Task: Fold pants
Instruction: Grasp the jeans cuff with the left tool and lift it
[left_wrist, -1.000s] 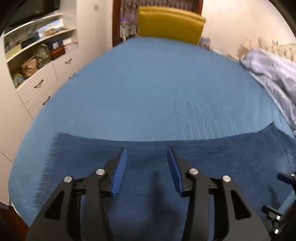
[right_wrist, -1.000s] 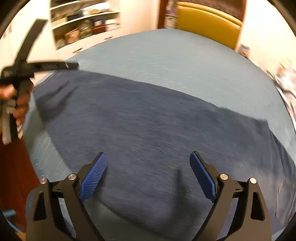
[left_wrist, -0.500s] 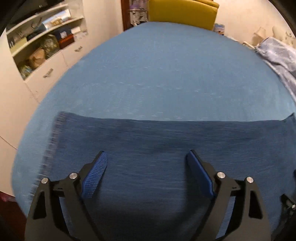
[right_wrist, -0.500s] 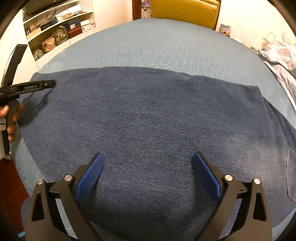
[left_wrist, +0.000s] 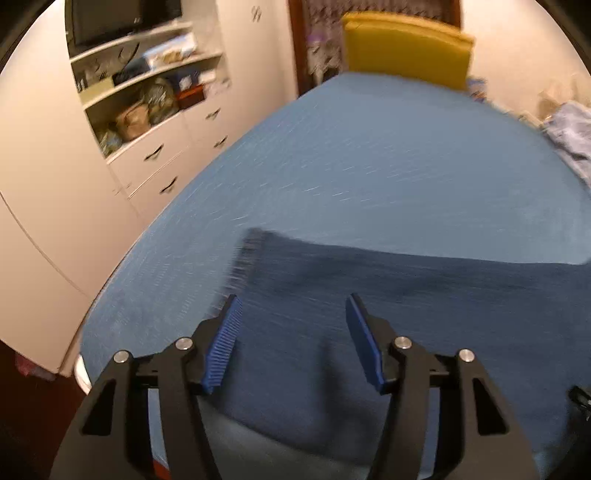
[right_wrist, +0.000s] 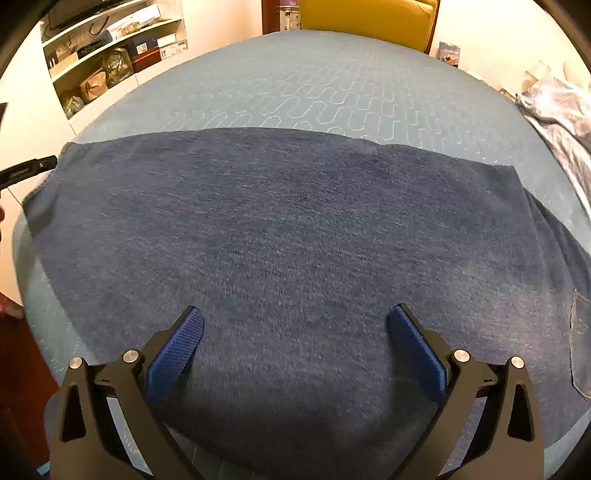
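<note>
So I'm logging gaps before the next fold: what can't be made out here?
- Left wrist view: pants hem and weave smeared by motion blur.
- Right wrist view: pants waist end and back pocket cut off by the right edge.
- Right wrist view: left gripper mostly outside the left edge.

Matt dark denim pants, stitched quilted bedspread, ribbed blue tong pads

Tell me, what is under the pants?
The pants lie flat on a blue bedcover, which shows all around them. What the cloth itself covers cannot be seen.
</note>
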